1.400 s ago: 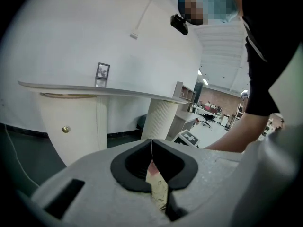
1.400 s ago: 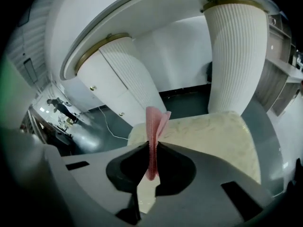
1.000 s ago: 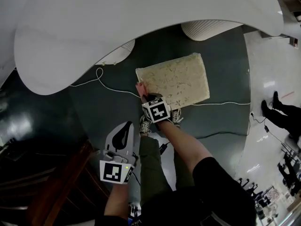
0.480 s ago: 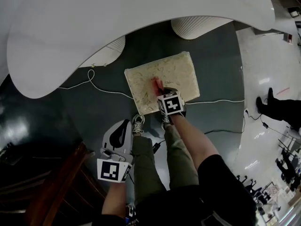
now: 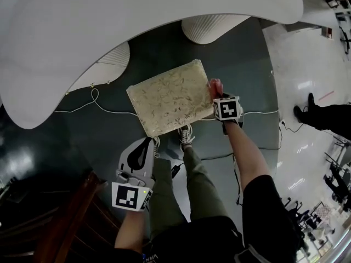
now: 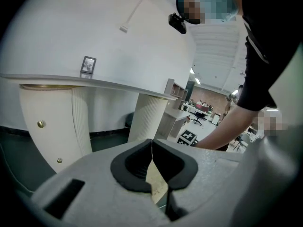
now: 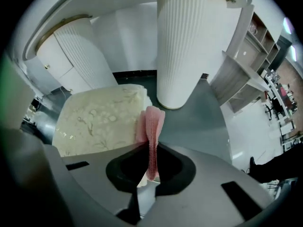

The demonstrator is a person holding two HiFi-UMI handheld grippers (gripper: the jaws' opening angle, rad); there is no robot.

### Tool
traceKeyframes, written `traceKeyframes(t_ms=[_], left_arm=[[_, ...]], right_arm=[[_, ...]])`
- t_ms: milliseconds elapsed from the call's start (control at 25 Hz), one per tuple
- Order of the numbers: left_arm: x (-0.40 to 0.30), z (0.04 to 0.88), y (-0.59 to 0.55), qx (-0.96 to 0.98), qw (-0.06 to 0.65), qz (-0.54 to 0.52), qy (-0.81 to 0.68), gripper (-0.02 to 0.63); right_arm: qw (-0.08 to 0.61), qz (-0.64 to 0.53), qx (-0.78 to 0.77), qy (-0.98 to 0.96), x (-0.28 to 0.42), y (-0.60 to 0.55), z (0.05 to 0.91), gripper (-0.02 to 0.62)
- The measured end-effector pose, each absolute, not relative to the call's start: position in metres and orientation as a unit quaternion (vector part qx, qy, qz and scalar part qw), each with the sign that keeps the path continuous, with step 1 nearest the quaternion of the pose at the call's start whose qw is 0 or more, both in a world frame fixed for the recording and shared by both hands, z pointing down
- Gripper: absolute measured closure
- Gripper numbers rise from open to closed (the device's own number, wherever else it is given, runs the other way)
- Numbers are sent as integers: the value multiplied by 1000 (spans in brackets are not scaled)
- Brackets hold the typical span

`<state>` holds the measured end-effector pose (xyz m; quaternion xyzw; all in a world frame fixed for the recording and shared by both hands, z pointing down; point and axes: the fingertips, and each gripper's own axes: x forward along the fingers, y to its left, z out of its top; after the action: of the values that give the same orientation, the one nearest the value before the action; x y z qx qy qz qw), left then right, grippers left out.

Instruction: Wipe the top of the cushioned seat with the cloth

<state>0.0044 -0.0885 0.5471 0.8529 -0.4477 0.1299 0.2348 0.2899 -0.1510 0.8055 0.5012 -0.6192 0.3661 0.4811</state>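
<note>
The cushioned seat (image 5: 170,96) is a cream patterned block on the dark floor; the right gripper view shows it too (image 7: 102,119). A pink cloth (image 7: 150,131) is pinched between the jaws of my right gripper (image 7: 150,171), which is shut on it. In the head view this right gripper (image 5: 217,91) holds the cloth (image 5: 215,85) at the seat's right edge. My left gripper (image 5: 141,156) hangs low beside the person's leg, away from the seat, its jaws shut with nothing held (image 6: 152,162).
A big white curved counter (image 5: 109,26) overhangs the seat, with ribbed white pillars (image 7: 191,41) behind it. A white cable (image 5: 104,109) lies on the floor to the seat's left. The person's shoes (image 5: 185,136) stand at the seat's near edge. Another person's legs (image 5: 323,116) show at right.
My right gripper has swept the pink cloth across the seat from its left edge to its right edge. The left gripper has stayed by the leg.
</note>
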Motion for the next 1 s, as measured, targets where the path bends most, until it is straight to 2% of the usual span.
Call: traceKeyframes(t_ms=[160,360,680,1000], left_arm=[[15,546,-93,860,232,134,-434,588],[10,540,-94,864,224,134,-431,588],[-30,541,-80,855,228,141,-444,588],[-72,545,-60,847,234,150,-453,588]], right_arm=[[459,376,522,-613,306,-152,795,568],[412,388,518,-641,266,-138,784,568],[318,420,445,-724,114,-88,759,568],[336,432,328,-770,-41,-15,777,568]])
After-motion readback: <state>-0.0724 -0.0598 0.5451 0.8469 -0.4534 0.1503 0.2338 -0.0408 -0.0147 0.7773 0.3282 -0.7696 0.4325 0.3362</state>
